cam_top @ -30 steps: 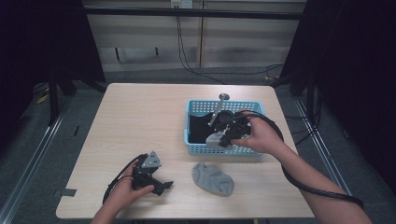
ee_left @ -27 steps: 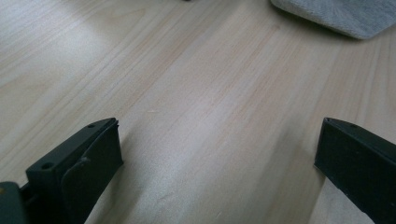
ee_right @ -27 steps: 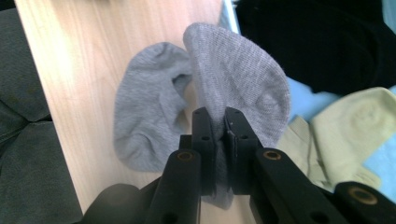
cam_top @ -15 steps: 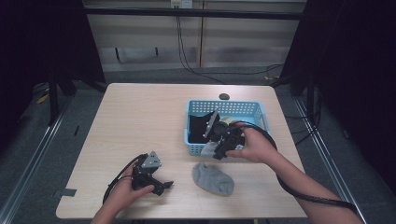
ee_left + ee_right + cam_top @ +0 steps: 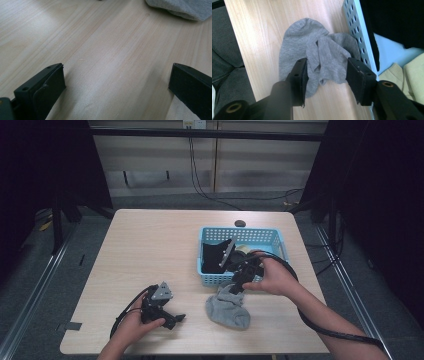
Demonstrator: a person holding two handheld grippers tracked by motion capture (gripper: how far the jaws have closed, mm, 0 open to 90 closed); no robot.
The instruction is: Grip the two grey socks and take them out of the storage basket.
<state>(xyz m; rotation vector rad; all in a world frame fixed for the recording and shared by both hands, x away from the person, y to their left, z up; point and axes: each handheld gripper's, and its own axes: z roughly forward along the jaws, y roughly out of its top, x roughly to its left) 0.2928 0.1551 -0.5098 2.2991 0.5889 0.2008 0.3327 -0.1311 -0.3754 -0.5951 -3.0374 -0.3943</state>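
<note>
Two grey socks (image 5: 227,307) (image 5: 317,57) lie in a loose pile on the table just in front of the blue basket (image 5: 270,236). My right gripper (image 5: 236,287) (image 5: 327,62) points down over the pile. Its jaws have just been opening and stand apart on either side of the upper sock's folded edge, with the pads not pressing on it. My left gripper (image 5: 175,319) (image 5: 116,72) rests open on the bare wood near the front left, nothing between its jaws, and a corner of a grey sock (image 5: 182,8) lies beyond it.
The basket (image 5: 359,30) holds a black garment (image 5: 215,256) and a cream one (image 5: 402,75). A small dark round object (image 5: 240,223) sits on the table behind the basket. The right gripper's cable (image 5: 320,325) loops along the forearm.
The right gripper came out of the basket toward the front with a grey sock, lowered onto the sock lying on the table, and its jaws opened. The left gripper stayed put.
</note>
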